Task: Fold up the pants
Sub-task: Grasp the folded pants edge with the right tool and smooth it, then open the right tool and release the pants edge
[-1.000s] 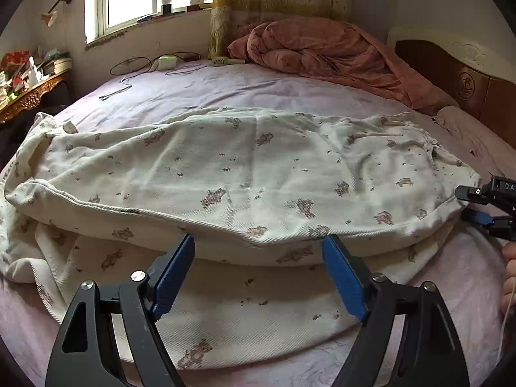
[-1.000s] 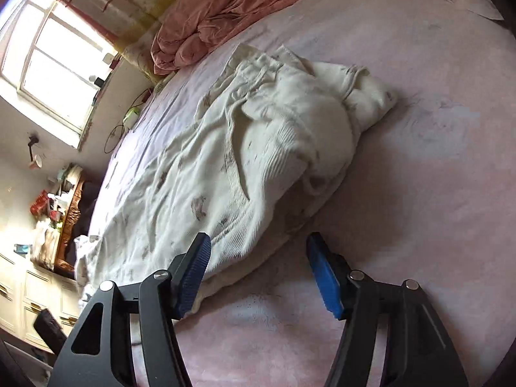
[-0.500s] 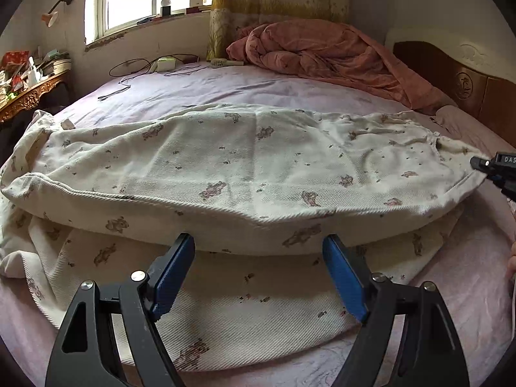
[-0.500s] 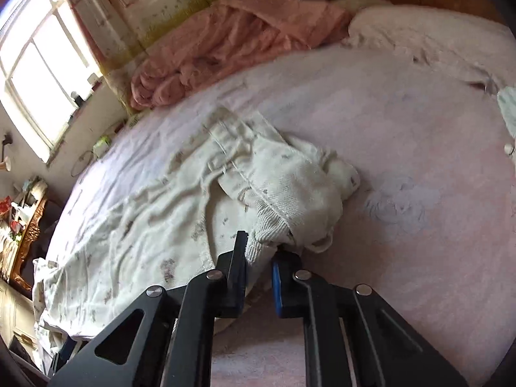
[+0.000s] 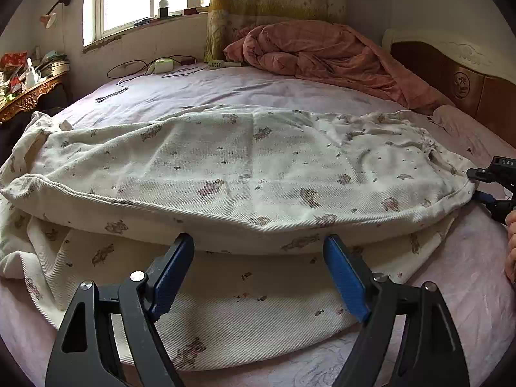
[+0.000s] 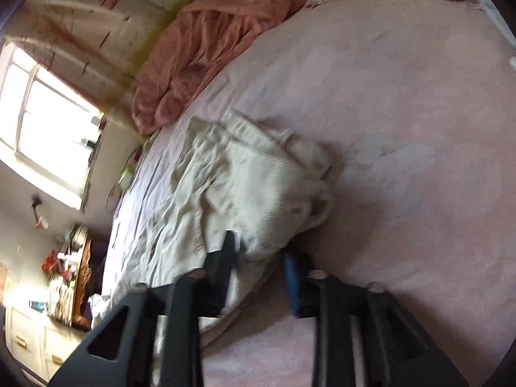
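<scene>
Left gripper [image 5: 259, 271] fingers spread above pants [image 5: 245, 174]; right gripper [image 6: 261, 258] fingers parted, apparently around the waistband, blurred.

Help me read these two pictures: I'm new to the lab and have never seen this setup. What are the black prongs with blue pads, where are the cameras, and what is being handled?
There is no robot here. A person holds a two-finger gripper in each hand, and each carries a wide-angle camera looking along its fingers. One picture comes from the left gripper, which hangs open above cream printed pants spread across the lilac bed sheet. The other, blurred, comes from the right gripper, at the pants' bunched end. Its fingers stand slightly apart, and I cannot tell whether they grip the cloth. A pink quilt lies heaped further back.
</scene>
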### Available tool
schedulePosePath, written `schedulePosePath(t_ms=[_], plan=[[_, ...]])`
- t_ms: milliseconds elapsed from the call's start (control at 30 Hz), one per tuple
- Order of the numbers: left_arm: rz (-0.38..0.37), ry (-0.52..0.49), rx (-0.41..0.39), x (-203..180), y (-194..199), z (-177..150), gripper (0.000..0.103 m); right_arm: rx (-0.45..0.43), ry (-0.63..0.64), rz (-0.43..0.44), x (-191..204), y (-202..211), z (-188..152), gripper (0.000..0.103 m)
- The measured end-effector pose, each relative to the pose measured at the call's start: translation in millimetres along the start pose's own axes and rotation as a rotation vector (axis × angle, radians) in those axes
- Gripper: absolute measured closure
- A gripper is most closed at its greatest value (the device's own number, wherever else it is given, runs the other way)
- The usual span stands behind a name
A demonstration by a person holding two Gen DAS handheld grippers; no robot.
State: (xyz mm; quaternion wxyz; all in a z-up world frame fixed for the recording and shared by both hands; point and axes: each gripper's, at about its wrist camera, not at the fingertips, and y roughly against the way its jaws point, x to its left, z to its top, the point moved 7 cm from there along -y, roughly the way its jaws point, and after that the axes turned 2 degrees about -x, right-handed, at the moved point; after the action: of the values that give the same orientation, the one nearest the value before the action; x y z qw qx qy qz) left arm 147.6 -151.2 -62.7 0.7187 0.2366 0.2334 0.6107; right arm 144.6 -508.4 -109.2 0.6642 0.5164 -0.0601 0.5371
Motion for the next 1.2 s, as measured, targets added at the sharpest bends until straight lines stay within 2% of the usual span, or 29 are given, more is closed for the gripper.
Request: schedulePosePath(t_ms=[100,133,167,200,267,367,467,533,600,667,700,733,833,900,1000,1100,1200], plan=[[-0.006,-0.003,0.007,-1.1,0.2,1.2,0.022,-0.019,0.003,-0.015,0.1,2.5,6.6,0.06],[-0.012,-0.003,0.013,-1.6,0.1,1.8,0.022,-0.03,0.026,-0.037,1.9,2.7,8.8,0.068],[-0.018,-0.001,0.021,-1.2,0.1,2.9,0.022,-0.029,0.062,-0.053,5.9,1.3,9.4,0.083],[-0.019,0.003,0.028,-0.8,0.2,4.3,0.022,-0.024,0.088,-0.069,7.8,-0.3,12.7,0.085],[-0.015,0.004,0.023,0.6,2.4,8.9,0.022,-0.058,0.135,-0.111,10.4,10.5,13.0,0.088],[0.04,-0.039,0.036,5.6,2.3,17.0,0.021,-0.163,0.227,-0.193,28.1,25.5,16.8,0.09],[0.01,0.015,0.063,18.7,2.9,21.0,0.021,-0.26,0.298,-0.288,46.3,36.7,23.2,0.09],[-0.005,0.046,0.062,28.0,6.7,21.8,0.021,-0.264,0.345,-0.349,55.8,30.4,30.1,0.09],[0.042,-0.003,0.045,34.0,11.4,20.6,0.021,-0.23,0.33,-0.373,51.3,21.6,35.5,0.09],[0.091,-0.065,0.039,39.5,15.5,13.6,0.02,-0.166,0.271,-0.365,32.6,12.7,34.3,0.088],[0.089,-0.065,0.053,44.7,16.2,8.4,0.019,-0.136,0.248,-0.363,21.7,7.5,31.4,0.084],[0.071,-0.041,0.076,51.0,15.8,3.5,0.019,-0.126,0.239,-0.359,15.5,4.6,29.9,0.077],[0.017,0.099,0.125,78.7,13.5,-5.5,0.018,-0.166,0.226,-0.368,11.0,24.6,28.2,0.054],[0.022,0.169,0.119,96.8,16.0,-6.1,0.019,-0.208,0.246,-0.377,15.8,40.8,25.8,0.052],[0.011,0.199,0.058,114.8,30.6,2.0,0.019,-0.244,0.289,-0.361,31.7,65.3,12.7,0.048],[0.043,0.182,0.007,127.8,42.8,13.9,0.017,-0.197,0.345,-0.29,60.9,69.9,-14.7,0.044],[0.055,0.224,0.038,145.3,35.1,25.2,0.017,-0.142,0.427,-0.2,95.6,72.8,-57.4,0.044]])
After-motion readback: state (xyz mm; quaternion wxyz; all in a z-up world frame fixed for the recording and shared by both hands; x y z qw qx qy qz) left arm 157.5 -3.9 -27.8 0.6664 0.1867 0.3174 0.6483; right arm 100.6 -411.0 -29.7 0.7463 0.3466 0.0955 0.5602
